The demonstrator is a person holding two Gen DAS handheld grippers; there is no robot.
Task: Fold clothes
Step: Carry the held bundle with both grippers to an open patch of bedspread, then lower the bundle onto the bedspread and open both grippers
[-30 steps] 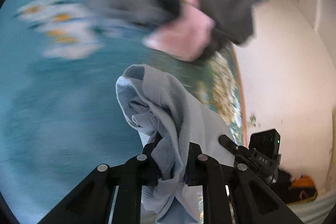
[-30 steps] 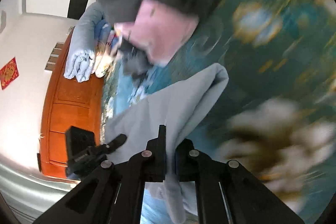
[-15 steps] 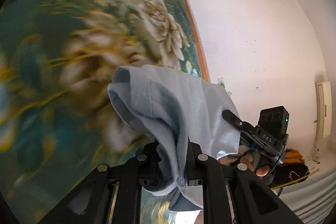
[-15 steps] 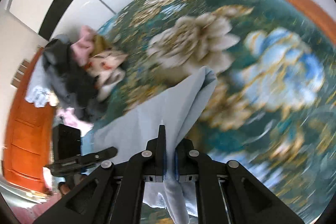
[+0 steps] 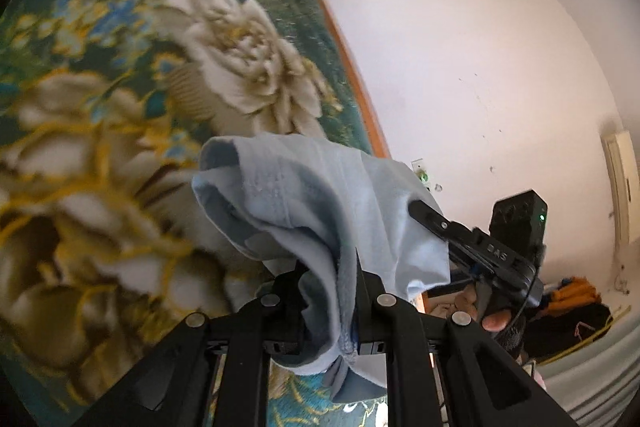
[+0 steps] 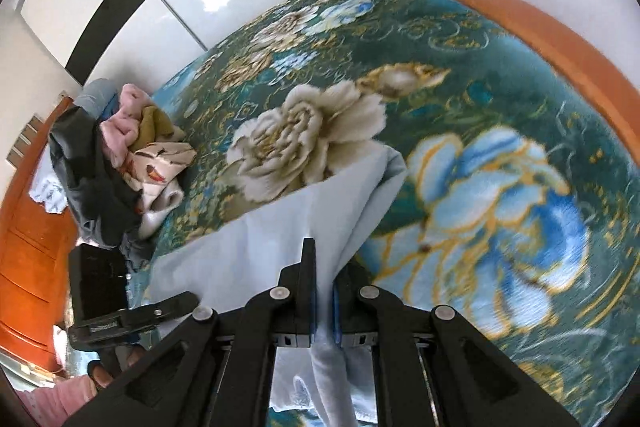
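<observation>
Two grippers each clamp a bunched edge of one pale blue garment (image 5: 320,195), which hangs stretched between them above the bed. The left gripper (image 5: 330,291) pinches a thick gathered fold, its jaws closed onto the cloth so that fabric bulges forward over the fingers and a tail droops below them. The right gripper (image 6: 323,291) has its jaws almost together on a thinner pleat, the cloth rising ahead of it in a smooth sheet with a folded corner at the top. Both tools point forward and downward at the bedspread (image 6: 460,75), a dark green cover printed with large cream and blue flowers. In the left wrist view, the right gripper (image 5: 430,215) shows at the garment's far edge with the person's fingers (image 5: 496,321) around its handle. In the right wrist view, the left gripper (image 6: 176,301) sits low on the left. A heap of clothes (image 6: 120,163) lies at the far end of the bed, near an orange wooden headboard (image 6: 24,227)
</observation>
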